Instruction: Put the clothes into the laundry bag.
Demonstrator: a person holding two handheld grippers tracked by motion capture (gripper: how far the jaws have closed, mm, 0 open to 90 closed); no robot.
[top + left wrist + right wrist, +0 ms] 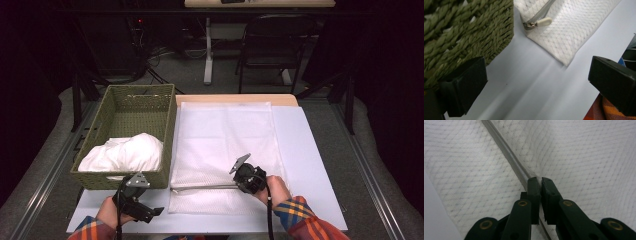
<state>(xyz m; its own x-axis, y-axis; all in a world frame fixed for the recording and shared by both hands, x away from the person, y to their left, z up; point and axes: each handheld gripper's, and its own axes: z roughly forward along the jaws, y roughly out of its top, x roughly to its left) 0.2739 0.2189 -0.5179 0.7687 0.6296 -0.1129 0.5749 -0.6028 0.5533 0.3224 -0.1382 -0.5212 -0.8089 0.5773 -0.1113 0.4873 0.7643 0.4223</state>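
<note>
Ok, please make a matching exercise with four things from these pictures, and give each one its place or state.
1. basket
2. white cloth
3. mesh bag
4. zipper pull

a. lies flat on the white board
b. stands at the left of the table
c. at the bag's corner near the basket
d. heaped inside the basket

Pairs: 1-b, 2-d, 3-a, 4-c

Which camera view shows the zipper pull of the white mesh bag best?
The left gripper view: the zipper pull lies sharp and unobstructed at the end of the zipper on the mesh bag. The high view shows the zipper as a thin grey line, the pull too small to tell. The right gripper view shows a stretch of zipper.
</note>
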